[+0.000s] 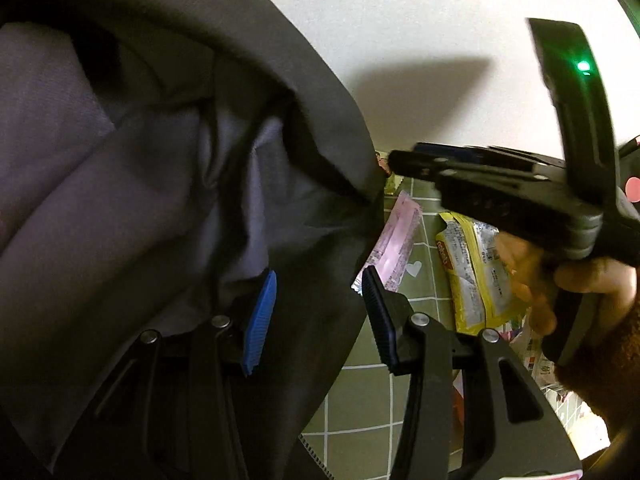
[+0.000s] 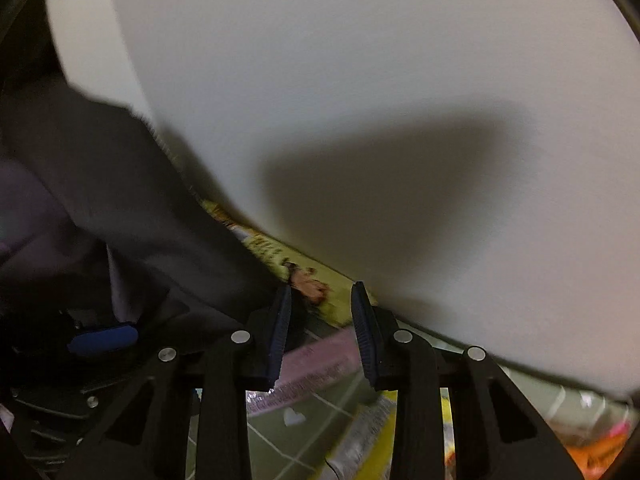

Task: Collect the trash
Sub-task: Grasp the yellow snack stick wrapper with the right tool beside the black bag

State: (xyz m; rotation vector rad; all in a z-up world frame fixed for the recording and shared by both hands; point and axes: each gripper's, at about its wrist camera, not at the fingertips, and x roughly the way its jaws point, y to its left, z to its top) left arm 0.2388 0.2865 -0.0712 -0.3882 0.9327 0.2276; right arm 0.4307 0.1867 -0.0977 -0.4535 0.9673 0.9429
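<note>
A dark grey fabric bag (image 1: 160, 160) fills the left of the left wrist view. My left gripper (image 1: 320, 316) is shut on its bunched rim, the blue finger inside the bag and the dark finger outside. A pink wrapper (image 1: 396, 240) and a yellow-and-silver wrapper (image 1: 472, 268) lie on the green tiled mat (image 1: 360, 408) beside the bag. My right gripper (image 1: 396, 160), held by a hand (image 1: 528, 280), points at the bag's rim from the right. In the right wrist view the right gripper (image 2: 320, 312) stands open with nothing between its pads, above the pink wrapper (image 2: 316, 364).
A white wall (image 1: 400, 40) rises just behind the mat. A yellow printed packet (image 2: 272, 252) lies at the wall's foot by the bag (image 2: 120, 200). More colourful packets (image 2: 592, 452) lie at the right. A brown sleeve (image 1: 600, 380) is at the right edge.
</note>
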